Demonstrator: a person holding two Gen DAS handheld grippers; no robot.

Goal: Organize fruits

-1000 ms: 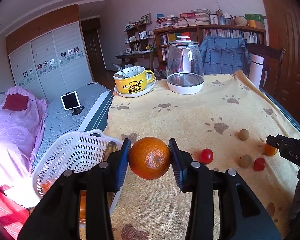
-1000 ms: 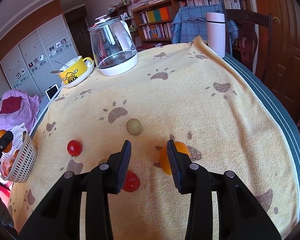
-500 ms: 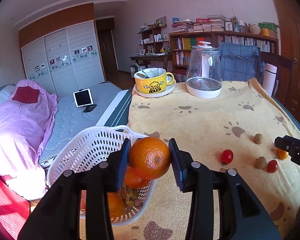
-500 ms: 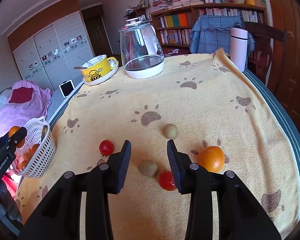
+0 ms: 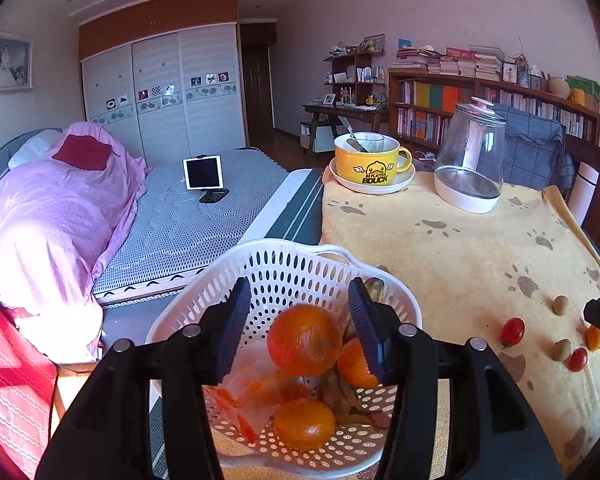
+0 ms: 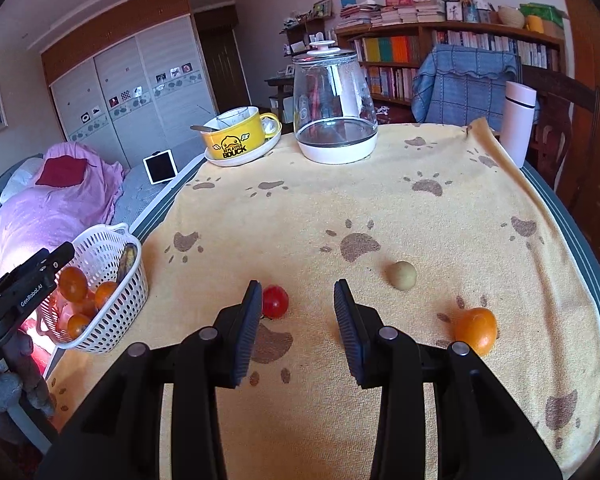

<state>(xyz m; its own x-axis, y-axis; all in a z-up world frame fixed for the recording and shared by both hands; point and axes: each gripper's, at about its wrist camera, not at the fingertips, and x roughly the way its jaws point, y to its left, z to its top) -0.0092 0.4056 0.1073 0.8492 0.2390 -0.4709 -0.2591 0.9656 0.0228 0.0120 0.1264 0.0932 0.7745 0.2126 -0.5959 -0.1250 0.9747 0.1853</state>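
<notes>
My left gripper hangs open over the white basket. The big orange lies free between its wide-apart jaws, on top of other oranges and a dark banana. In the right wrist view the basket sits at the table's left edge. My right gripper is open and holds nothing, low over the yellow paw-print cloth. A cherry tomato lies just beyond its left finger. A small brownish fruit and a small orange lie to the right.
A yellow duck mug on a saucer, a glass jar and a white flask stand at the table's far end. A bed with pink bedding lies left of the table. A chair with a blue cloth stands behind.
My left gripper swung left over the basket and opened, letting the big orange drop in. My right gripper shifted left, from the small orange toward the cherry tomato, and stayed open.
</notes>
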